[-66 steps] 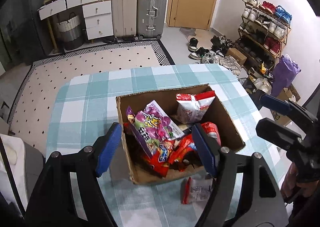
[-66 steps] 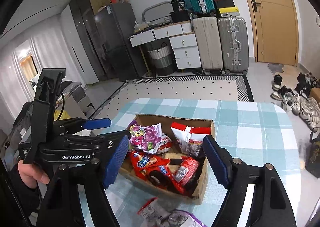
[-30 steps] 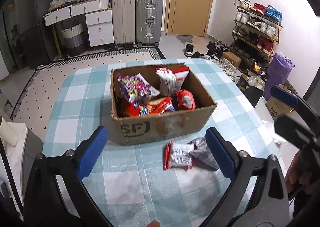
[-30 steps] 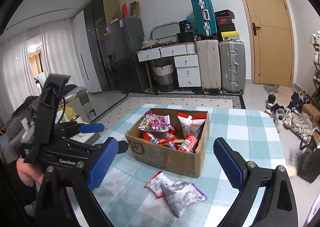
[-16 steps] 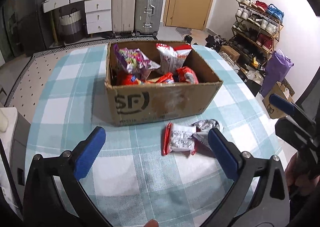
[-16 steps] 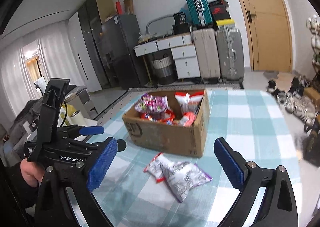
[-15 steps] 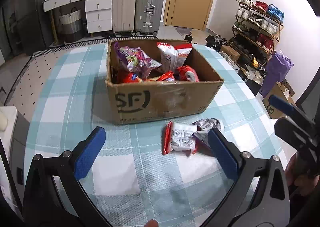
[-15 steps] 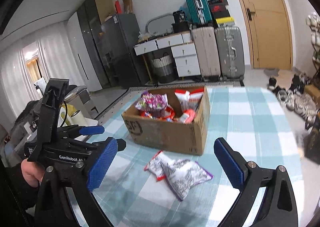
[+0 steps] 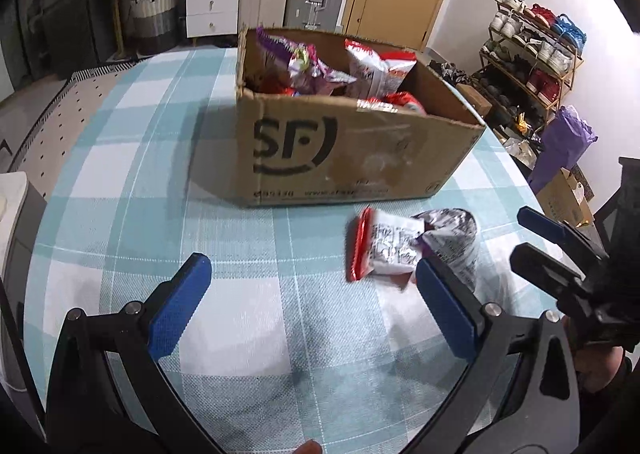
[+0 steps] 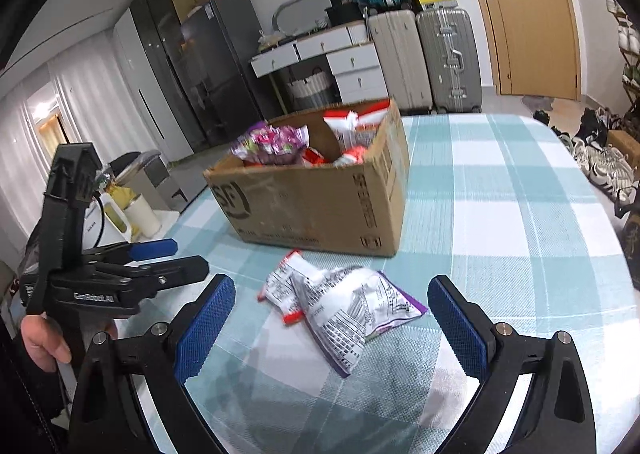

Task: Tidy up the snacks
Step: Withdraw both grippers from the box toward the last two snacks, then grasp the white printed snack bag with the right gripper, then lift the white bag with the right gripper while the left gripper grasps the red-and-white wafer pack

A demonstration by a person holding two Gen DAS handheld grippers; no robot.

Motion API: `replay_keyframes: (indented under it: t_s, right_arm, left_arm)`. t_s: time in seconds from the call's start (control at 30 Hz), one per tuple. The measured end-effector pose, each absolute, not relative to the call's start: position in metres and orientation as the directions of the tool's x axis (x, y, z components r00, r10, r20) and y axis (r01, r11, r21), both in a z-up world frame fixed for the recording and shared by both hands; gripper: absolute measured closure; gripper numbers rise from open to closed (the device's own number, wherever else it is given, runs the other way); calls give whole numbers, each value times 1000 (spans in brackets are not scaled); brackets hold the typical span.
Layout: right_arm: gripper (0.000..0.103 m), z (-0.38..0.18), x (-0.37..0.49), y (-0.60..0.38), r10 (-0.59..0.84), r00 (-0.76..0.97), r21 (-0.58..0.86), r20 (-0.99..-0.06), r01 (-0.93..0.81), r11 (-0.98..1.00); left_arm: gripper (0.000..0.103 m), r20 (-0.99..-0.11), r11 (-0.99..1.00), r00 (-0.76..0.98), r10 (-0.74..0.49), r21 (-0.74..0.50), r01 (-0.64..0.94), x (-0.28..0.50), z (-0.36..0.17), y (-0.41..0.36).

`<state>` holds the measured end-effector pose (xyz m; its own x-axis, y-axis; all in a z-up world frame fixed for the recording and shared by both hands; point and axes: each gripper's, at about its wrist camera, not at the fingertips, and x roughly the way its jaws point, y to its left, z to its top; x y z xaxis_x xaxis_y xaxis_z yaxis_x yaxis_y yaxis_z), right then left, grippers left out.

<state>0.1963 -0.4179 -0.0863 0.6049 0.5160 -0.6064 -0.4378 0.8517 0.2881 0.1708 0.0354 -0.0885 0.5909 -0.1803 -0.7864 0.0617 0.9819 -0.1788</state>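
Suitcases (image 10: 424,57) flank a wooden door (image 10: 528,21); shoe rack (image 9: 532,41) right.

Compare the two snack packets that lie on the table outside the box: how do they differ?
The red-edged packet is smaller, with a red strip along one end; the purple-edged packet is larger, with purple trim. The red-edged packet lies nearer the box and partly under the purple-edged one, which overlaps it. Both are silvery, show their printed backs, and lie flat on the checked tablecloth, not yet in the box, untouched by either gripper.
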Motion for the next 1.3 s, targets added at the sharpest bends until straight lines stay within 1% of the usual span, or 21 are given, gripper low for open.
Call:
replay_keyframes:
  t_s: [0.37, 0.6, 0.63, 0.67, 0.7, 0.73, 0.77, 0.87, 0.97, 1.17, 1.3]
  right_arm:
    - [4, -117, 219, -407, 513, 541, 300, -666, -436, 849]
    - [4, -129, 230, -391, 487, 517, 234, -703, -478, 846]
    - [7, -130, 233, -389, 488, 506, 238, -711, -480, 844]
    - [18, -131, 235, -388, 488, 501, 240, -714, -480, 844]
    - [25, -133, 238, -388, 485, 493, 242, -722, -477, 845]
    - [26, -134, 240, -388, 486, 488, 246, -726, -475, 845]
    - [30, -134, 240, -389, 492, 486, 255, -723, -474, 843]
    - [40, -135, 241, -392, 495, 481, 264, -723, -470, 842]
    - [43, -135, 240, -396, 508, 475, 285, -718, -465, 838]
    - [43, -134, 236, -397, 515, 478, 292, -711, -465, 835]
    - [43, -133, 235, -402, 537, 478, 326, -695, -456, 828]
  left_arm:
    - [1, -800, 982, 574, -174, -183, 42, 180, -106, 47]
    - [1, -803, 981, 569, -178, -192, 36, 178, -110, 52]
    - [1, -803, 981, 569, -177, -193, 32, 177, -110, 52]
    - [1, -804, 980, 568, -178, -197, 29, 178, -110, 53]
    - [1, -804, 979, 567, -180, -200, 27, 177, -111, 53]
    - [1, -806, 979, 564, -180, -201, 25, 176, -112, 54]
    - [1, -807, 979, 562, -179, -201, 24, 178, -113, 54]
    - [1, -806, 979, 563, -181, -203, 24, 177, -113, 55]
    - [1, -806, 978, 562, -185, -208, 22, 177, -115, 55]
    - [1, -811, 978, 556, -181, -206, 18, 172, -116, 54]
    - [1, -810, 979, 559, -179, -204, 18, 171, -114, 54]
